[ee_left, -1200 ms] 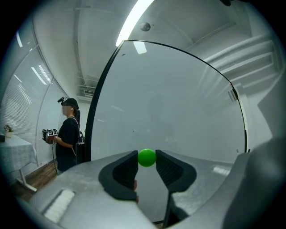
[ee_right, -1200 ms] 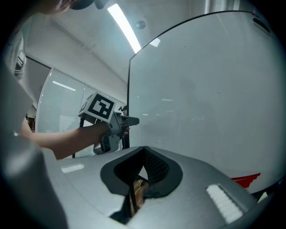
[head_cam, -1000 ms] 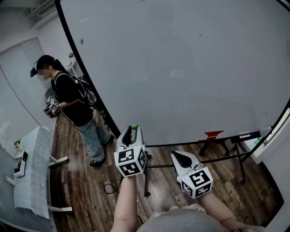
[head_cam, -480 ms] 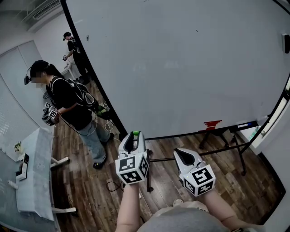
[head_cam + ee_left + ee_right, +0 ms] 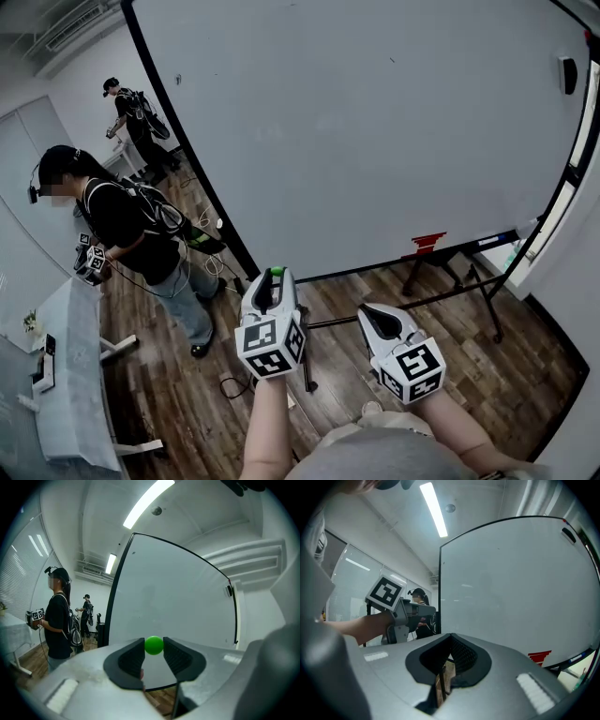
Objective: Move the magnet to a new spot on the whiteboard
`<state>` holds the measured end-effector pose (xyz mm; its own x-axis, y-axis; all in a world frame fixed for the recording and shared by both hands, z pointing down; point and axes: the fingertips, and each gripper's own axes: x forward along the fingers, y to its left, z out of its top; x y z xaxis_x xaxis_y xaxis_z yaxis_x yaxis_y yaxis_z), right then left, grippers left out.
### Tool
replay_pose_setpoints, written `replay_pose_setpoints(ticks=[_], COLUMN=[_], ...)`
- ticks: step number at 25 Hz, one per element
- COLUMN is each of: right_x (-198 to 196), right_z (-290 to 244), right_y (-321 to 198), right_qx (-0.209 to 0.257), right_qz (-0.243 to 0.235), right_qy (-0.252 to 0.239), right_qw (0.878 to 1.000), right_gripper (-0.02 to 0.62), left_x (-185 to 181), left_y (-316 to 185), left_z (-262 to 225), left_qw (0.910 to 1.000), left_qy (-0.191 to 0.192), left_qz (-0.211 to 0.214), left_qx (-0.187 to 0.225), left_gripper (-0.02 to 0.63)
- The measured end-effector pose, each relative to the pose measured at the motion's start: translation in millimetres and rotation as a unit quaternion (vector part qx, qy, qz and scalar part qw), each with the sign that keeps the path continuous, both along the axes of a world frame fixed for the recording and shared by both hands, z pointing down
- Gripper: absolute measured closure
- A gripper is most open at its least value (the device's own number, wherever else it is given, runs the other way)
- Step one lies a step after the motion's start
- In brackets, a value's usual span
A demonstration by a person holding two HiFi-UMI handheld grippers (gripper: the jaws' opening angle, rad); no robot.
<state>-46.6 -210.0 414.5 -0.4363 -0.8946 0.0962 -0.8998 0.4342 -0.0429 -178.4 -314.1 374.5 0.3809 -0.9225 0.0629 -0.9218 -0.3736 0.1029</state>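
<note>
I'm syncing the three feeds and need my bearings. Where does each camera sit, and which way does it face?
Head view: on the person's head, looking steeply down at the whiteboard, both forearms, left gripper and right gripper.
Left gripper view: rides the left gripper, facing the whiteboard along jaws closed on the green magnet.
Right gripper view: rides the right gripper, facing the whiteboard past shut, empty jaws.
Shared: all show the whiteboard.

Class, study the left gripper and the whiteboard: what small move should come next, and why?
Probably carry the left gripper forward toward a bare patch of the whiteboard. Its jaws are closed on the green magnet, which hangs in the air, not touching the board.
</note>
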Motion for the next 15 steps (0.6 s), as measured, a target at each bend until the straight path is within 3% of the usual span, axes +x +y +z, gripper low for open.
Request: replay_pose_setpoints(ticks=[15], right_x=[-17], right_z=[1], right_y=[28], right_qx=[0.001], right_qz=[0.054], right_qy=[0.012], right_qw=[0.998], right_gripper=[0.597], left_x=[3], left_y=[17], left_z=[8], left_qw=[0.9975], left_qy=[0.015], left_qz=[0.070], left_qx=[-0.005], left_gripper=[0.474])
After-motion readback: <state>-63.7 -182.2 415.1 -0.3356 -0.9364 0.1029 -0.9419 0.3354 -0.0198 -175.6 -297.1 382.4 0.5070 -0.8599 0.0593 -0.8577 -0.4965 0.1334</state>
